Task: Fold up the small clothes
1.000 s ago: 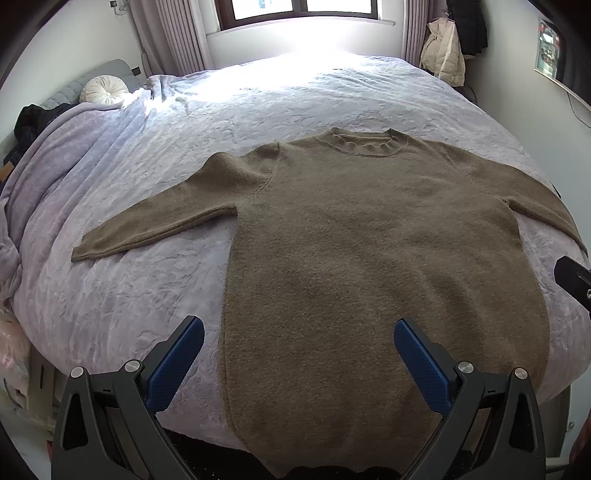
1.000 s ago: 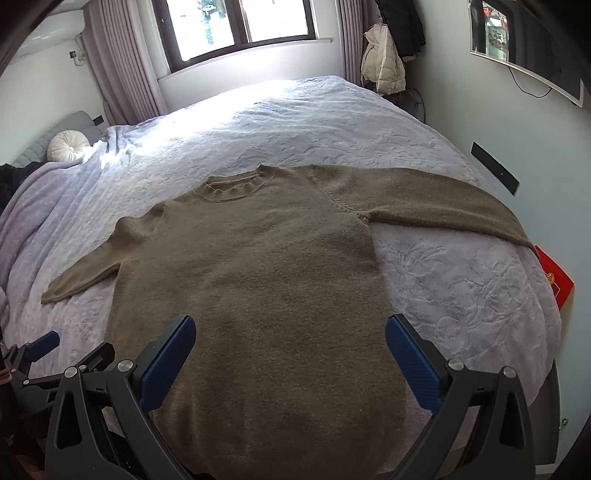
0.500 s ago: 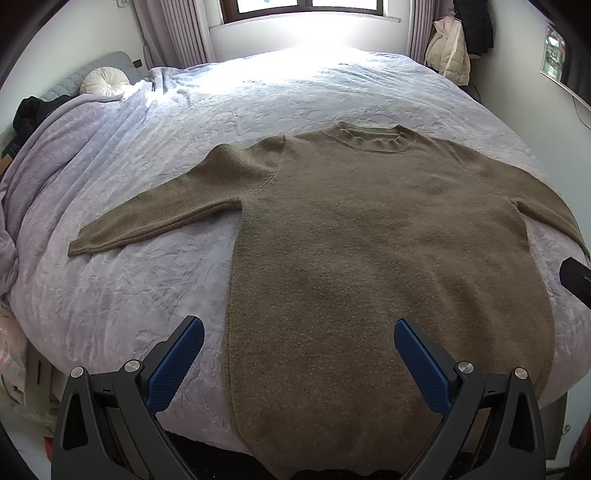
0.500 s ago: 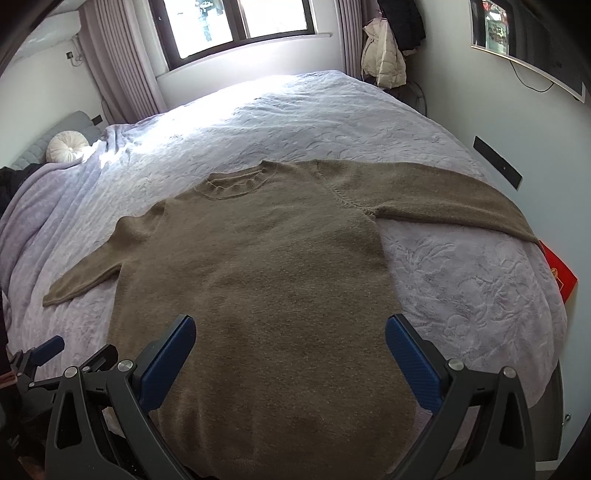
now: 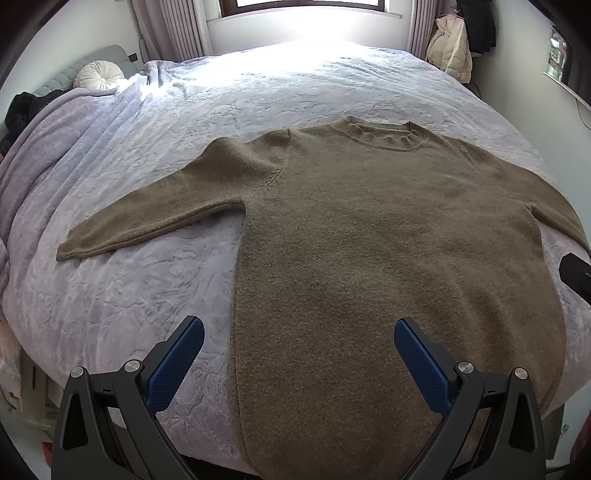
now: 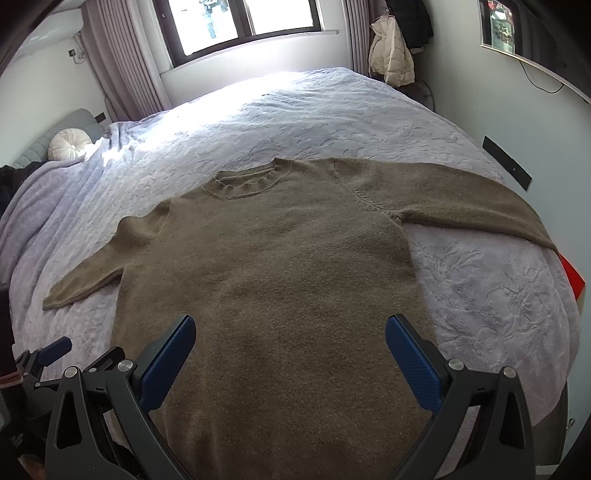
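Brown sweater [image 5: 369, 258] flat on the big purple bed [image 5: 129, 288], front up, neck hole at the far end near the window [image 6: 243, 22]. Both sleeves out to the sides, hem down at the near edge of the bed. Left gripper [image 5: 299, 332] low over the hem end, blue fingers [image 5: 177, 362] spread wide, holding nothing. Right gripper [image 6: 290, 330] low over the sweater too, jaws wide apart, empty. Round white pillow [image 6: 70, 144] far off at the left corner. Coats [image 6: 391, 55] hanging by the curtain.

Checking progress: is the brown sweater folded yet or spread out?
Spread out: the sweater lies flat on the bed, both sleeves stretched sideways, nothing folded.
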A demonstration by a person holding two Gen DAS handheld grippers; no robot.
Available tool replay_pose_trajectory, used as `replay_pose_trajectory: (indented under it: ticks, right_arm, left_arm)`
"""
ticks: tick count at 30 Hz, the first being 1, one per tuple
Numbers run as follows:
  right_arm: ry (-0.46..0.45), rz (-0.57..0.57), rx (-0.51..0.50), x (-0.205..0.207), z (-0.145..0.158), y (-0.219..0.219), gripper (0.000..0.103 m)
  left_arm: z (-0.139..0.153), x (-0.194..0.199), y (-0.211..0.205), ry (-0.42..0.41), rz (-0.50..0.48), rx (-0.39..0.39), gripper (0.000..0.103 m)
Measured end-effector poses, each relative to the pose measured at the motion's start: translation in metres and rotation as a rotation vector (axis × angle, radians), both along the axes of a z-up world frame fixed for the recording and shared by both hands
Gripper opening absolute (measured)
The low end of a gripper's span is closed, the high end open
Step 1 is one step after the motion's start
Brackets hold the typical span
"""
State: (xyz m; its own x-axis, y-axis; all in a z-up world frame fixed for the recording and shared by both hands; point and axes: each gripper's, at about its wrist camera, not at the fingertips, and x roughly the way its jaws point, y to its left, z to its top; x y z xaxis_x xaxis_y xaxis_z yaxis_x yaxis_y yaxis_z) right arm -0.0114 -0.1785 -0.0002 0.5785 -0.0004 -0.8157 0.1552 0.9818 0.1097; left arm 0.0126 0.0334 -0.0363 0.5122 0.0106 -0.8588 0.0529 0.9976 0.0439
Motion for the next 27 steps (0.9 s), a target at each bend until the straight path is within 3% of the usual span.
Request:
replay_pose_trajectory:
  ticks: [10,20,24,27]
  right_arm:
    - [0.029,0.076,-0.020,0.031,-0.015,0.034,0.102]
    - [0.026,0.270,0.020,0.068,-0.030,0.106,0.102]
    - [0.026,0.354,0.048,0.074,-0.035,0.136,0.102]
    - [0.053,0.391,0.062,0.078,-0.044,0.150,0.102]
  left_arm:
    - [-0.012,0.030,0.036,0.022,0.011,-0.095,0.103]
    - [-0.021,0.066,0.150,-0.057,0.202,-0.111,0.103]
    - [-0.030,0.079,0.223,-0.120,0.337,-0.211,0.103]
    - [-0.049,0.085,0.277,-0.131,0.438,-0.358,0.103]
